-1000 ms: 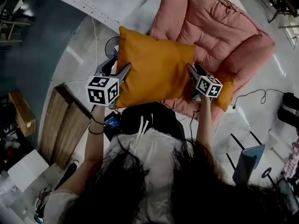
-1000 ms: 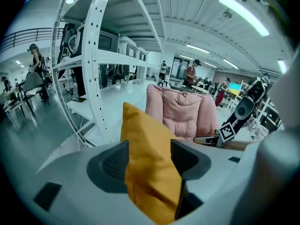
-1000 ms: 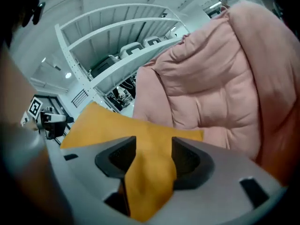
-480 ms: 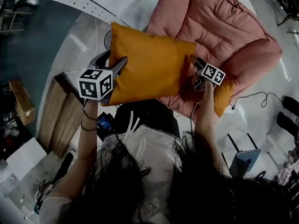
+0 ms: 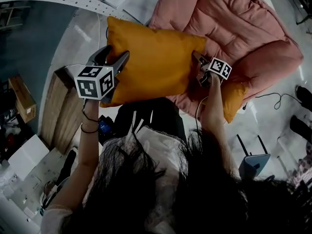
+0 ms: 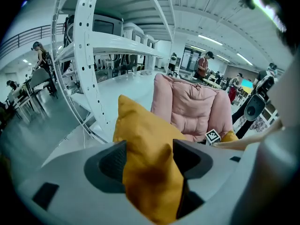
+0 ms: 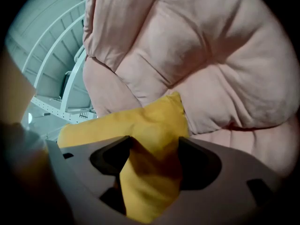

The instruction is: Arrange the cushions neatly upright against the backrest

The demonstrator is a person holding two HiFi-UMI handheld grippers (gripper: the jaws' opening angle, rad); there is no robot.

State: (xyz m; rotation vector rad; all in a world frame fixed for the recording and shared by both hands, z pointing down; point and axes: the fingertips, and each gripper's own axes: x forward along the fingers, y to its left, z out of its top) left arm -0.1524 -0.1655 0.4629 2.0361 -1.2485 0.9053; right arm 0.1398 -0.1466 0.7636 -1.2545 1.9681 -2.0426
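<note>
A big orange cushion (image 5: 151, 62) is out in front of the person, and it looks soft and puffy, with smooth cloth and pointy corners. It is almost square. It lies tipped across the front of the pink chair (image 5: 243, 28), with one corner poking out over the floor, so it is not standing up against the chair's back. The left gripper (image 5: 116, 57) is at the cushion's left edge and the right gripper (image 5: 199, 63) is at its right edge. The jaws of both have just been opening and now stand wide apart (the cushion's edge sits bunched up between each pair, filling the gap). A second orange cushion (image 5: 235, 100) peeks out just under the right gripper, low on the chair's seat. The pink chair is fat and quilted, like a big pillow.
</note>
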